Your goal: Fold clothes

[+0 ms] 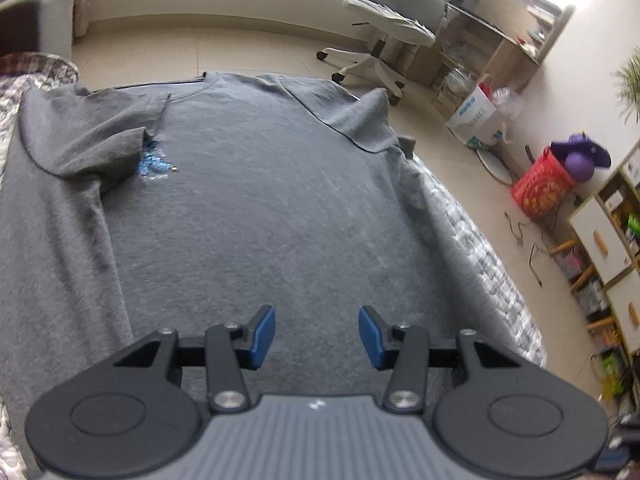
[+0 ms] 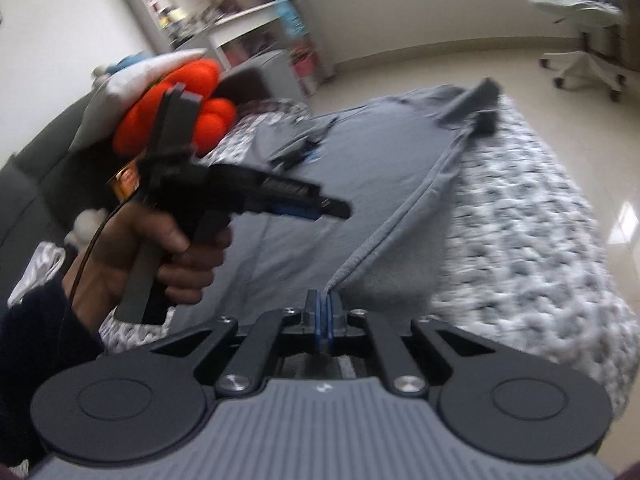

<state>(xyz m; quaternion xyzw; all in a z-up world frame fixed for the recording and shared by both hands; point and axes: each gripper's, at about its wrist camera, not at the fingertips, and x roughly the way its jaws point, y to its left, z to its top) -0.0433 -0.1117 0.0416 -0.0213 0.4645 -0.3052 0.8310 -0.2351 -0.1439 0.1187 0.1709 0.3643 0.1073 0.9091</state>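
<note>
A grey T-shirt with a small blue print lies spread on the bed, its left sleeve folded in over the chest. My left gripper hovers over the shirt's near part, blue pads apart, nothing between them. In the right wrist view my right gripper is shut on the shirt's right bottom edge, which rises off the bed in a taut ridge. The left gripper, held by a hand, shows from the side over the grey T-shirt.
A patterned grey-white quilt covers the bed. A white office chair, a desk, a white box, a red bag and a low cabinet stand on the floor at right. An orange plush and a pillow lie at left.
</note>
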